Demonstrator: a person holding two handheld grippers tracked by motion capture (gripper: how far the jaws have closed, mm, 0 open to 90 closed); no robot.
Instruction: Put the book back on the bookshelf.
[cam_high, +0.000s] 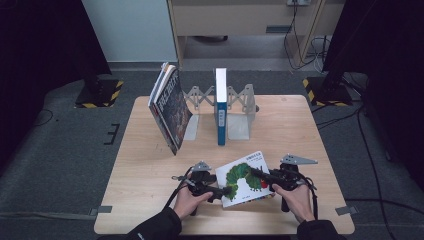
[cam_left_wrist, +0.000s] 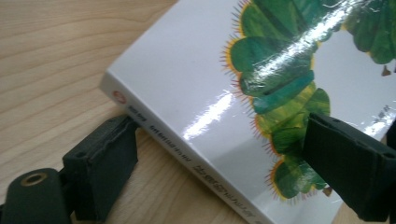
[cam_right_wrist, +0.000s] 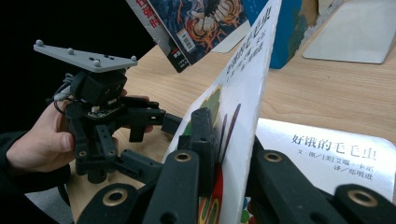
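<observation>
Your right hand-held gripper (cam_high: 261, 176) pinches the lifted front cover of the caterpillar picture book (cam_high: 240, 176), which lies near the desk's (cam_high: 145, 165) front edge. Your left hand-held gripper (cam_high: 223, 190) is spread around its spine corner.

A pale wooden tabletop (cam_high: 145, 165) carries everything. At its far middle stands a grey metal expanding book rack (cam_high: 239, 107), holding an upright blue-spined book (cam_high: 220, 112). Left of it, a dark illustrated book (cam_high: 170, 107) leans tilted against the rack. Near the front edge, right of centre, lies a white picture book with a green caterpillar cover (cam_high: 245, 178).
</observation>
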